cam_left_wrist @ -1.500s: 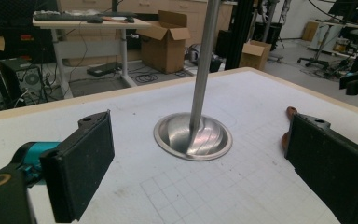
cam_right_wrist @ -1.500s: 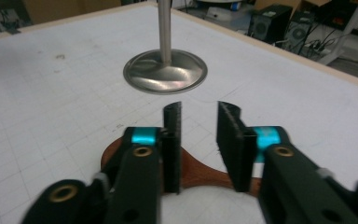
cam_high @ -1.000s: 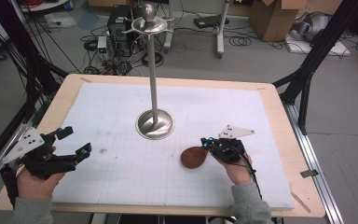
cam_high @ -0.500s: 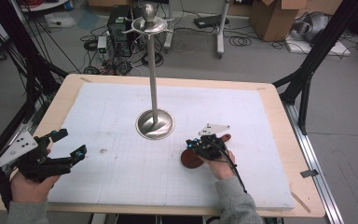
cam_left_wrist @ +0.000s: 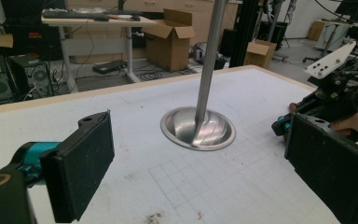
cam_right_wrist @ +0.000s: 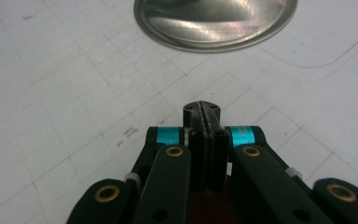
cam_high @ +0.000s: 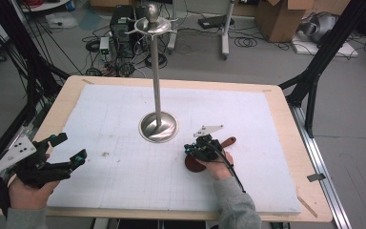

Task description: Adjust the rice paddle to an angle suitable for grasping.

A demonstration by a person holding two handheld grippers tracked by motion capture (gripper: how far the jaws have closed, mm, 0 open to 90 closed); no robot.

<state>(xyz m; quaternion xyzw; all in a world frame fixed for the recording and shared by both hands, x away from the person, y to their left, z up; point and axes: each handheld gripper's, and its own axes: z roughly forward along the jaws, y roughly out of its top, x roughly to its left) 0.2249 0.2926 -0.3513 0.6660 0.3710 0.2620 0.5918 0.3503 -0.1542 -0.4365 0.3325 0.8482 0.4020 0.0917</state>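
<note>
A brown spoon-shaped piece (cam_high: 229, 141) lies on the white gridded mat, its round end (cam_high: 191, 165) partly hidden under my right hand. My right gripper (cam_high: 188, 149) hovers low over it, jaws pressed together with nothing between them (cam_right_wrist: 202, 110), pointing toward the metal stand's round base (cam_high: 158, 128) (cam_right_wrist: 214, 21). A dark brown patch (cam_right_wrist: 208, 208) shows just beneath the jaws. My left gripper (cam_high: 68, 147) rests at the mat's near left, jaws wide apart and empty (cam_left_wrist: 205, 177); it faces the stand's base (cam_left_wrist: 198, 128) and the right gripper (cam_left_wrist: 327, 103).
The stand's tall pole (cam_high: 156, 71) rises from the mat's middle to a knobbed, spoked top (cam_high: 151, 21). The mat (cam_high: 124, 176) sits on a wooden table (cam_high: 286, 124) with black frame legs at the sides. Boxes and cables lie on the floor beyond.
My right gripper has moved left and a little lower, from beside the brown piece to over its round end, uncovering the handle. The left gripper has stayed about where it was.
</note>
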